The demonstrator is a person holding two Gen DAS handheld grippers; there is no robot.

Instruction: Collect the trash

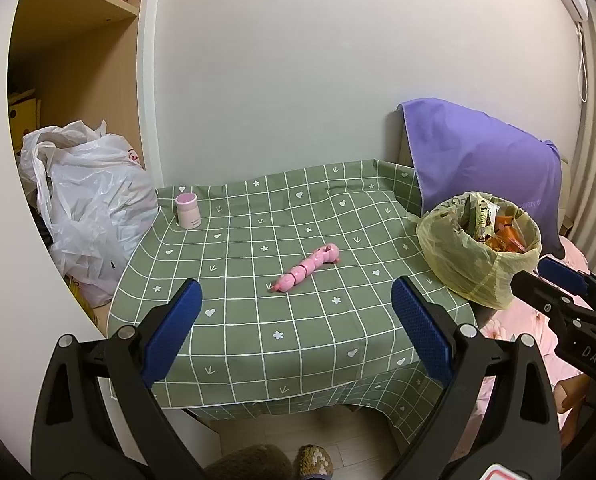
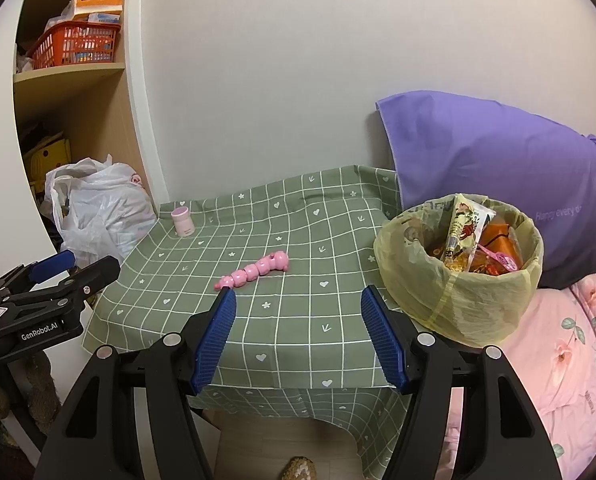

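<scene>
- The left gripper (image 1: 296,312) hangs over the near edge of the table (image 1: 258,344), and its two blue pads are spread wide with nothing between them
- The right gripper (image 2: 298,330) hangs over the near edge too, close to the bin, and its pads are also spread wide and hold nothing
- The trash bin (image 2: 457,280) sits at the right end of the table, and its yellow bag is already full of snack wrappers (image 2: 463,236)
- I think most of the picking up is done, because I see no loose wrapper on the green cloth
- There is one pink toy worm (image 1: 307,268) in the middle of the table, well apart from the bin
- There is one small pink cup (image 1: 188,210) at the far left corner, just beside the white plastic bag (image 1: 94,208)
- If the worm counts as trash, the next move is to go forward, put one pad on each side of it and squeeze softly, since it is made of little linked parts that may bend
- Count: two grippers, one bin, one worm, one cup, one white bag, one purple pillow (image 2: 497,160), one red basket (image 2: 74,46) on the shelf
- I cannot count the wrappers, since they lie on top of each other
</scene>
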